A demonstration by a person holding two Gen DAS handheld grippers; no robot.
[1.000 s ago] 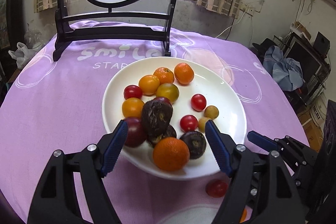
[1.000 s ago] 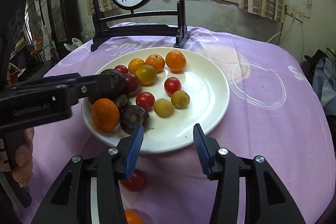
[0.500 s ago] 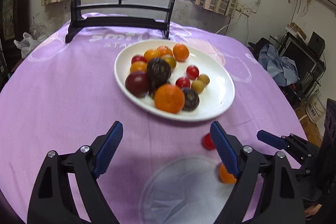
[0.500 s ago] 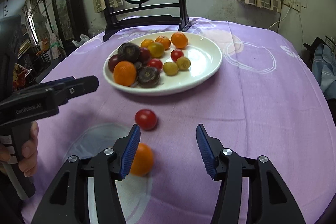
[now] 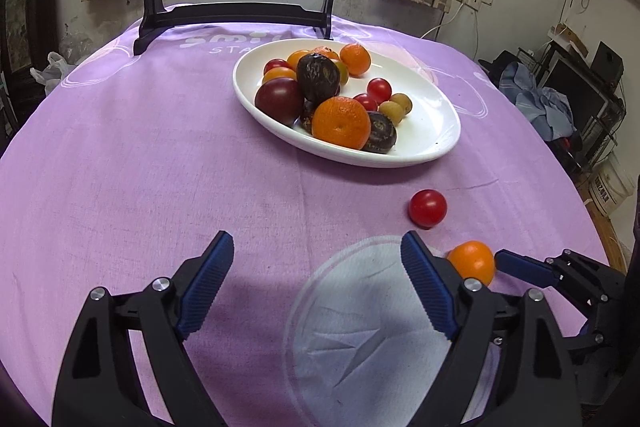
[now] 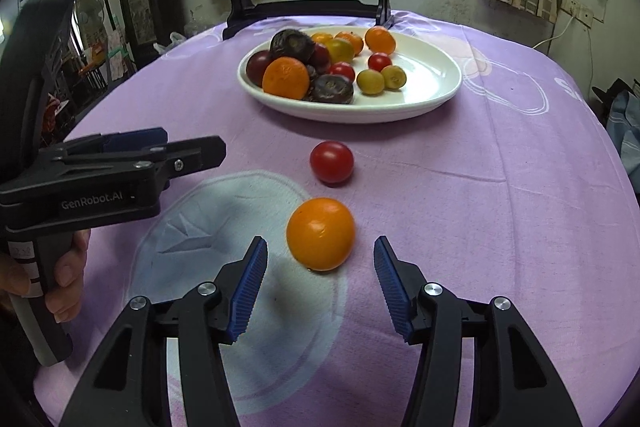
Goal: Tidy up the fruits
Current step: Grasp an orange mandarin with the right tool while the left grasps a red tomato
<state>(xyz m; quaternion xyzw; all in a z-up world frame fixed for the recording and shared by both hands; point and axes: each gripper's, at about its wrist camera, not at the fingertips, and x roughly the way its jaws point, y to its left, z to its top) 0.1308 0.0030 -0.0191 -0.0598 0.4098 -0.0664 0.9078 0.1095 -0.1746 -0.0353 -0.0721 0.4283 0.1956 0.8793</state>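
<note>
Now, line by line, with every place given from the white plate (image 6: 416, 107):

Both views: a second ago each camera sat close over the plate; now the plate lies well back on the desk (image 5: 120, 167) and the loose fruit on the near side fills the foreground.

Left gripper (image 5: 316, 259): its jaws have just been opening and stand wide, nothing between them, above the pale round patch (image 5: 360, 327) on the purple cloth, nearer the camera than the plate.

Right gripper (image 6: 320, 271): its jaws have just been opening a little and stand apart, clear of the orange fruit (image 6: 321, 233), which lies just ahead of the tips, partly between them.

Loose fruit: a red cherry tomato (image 6: 331, 161) lies between the plate and the orange fruit (the two are close but apart).

What it means: probably the plate is left behind and the strays come next, with the right gripper lined up on the orange one; neither is collected yet.

Hidden in the left view: the left gripper's right finger covers part of the orange fruit, and only the tip and part of the body of the right gripper show.

Hard to tell: the dark wrinkled fruits on the plate cannot be named; the pile hides what lies under it.

Cut off: the hand (image 6: 60, 279) on the left handle shows only fingers.
</note>
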